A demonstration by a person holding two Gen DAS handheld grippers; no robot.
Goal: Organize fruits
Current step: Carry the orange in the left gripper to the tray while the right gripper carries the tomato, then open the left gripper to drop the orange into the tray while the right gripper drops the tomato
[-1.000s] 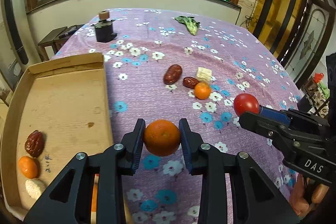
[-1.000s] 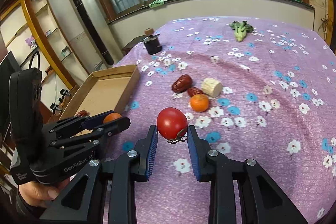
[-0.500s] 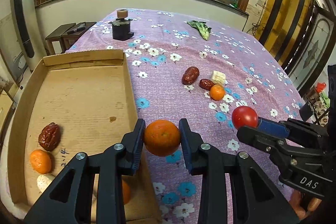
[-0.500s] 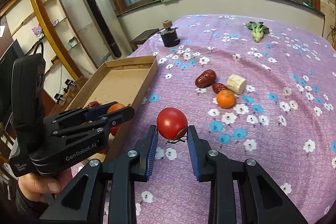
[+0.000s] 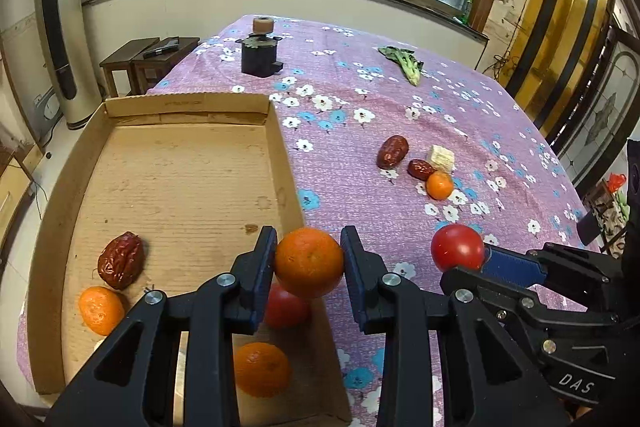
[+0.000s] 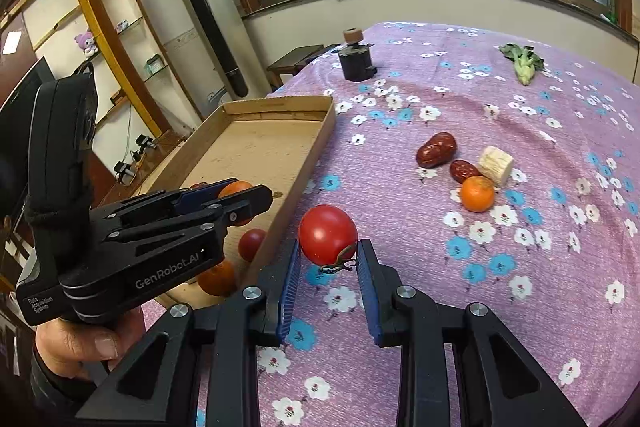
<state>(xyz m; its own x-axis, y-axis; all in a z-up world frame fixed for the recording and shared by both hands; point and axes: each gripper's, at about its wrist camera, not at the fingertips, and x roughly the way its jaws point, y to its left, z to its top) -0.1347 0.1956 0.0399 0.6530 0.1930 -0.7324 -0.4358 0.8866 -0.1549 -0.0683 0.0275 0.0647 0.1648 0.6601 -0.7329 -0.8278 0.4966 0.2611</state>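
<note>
The left claw (image 5: 308, 263) pinches an orange (image 5: 309, 262), held above the near right edge of the cardboard tray (image 5: 184, 163). Just below it in the tray lie a tomato (image 5: 286, 309) and another orange (image 5: 262, 369). To its right, the right claw (image 6: 328, 261) grips a red tomato (image 6: 327, 234) over the flowered desk (image 6: 520, 267). This looks like the carrying step; next, each fruit likely needs lowering into the tray and releasing. Farther ahead, two dates (image 5: 393, 151), a small orange (image 5: 439, 185) and a pale chunk (image 5: 441, 158) wait on the desk.

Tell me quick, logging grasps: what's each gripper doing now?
Left gripper: shut on the orange.
Right gripper: shut on the tomato.
</note>
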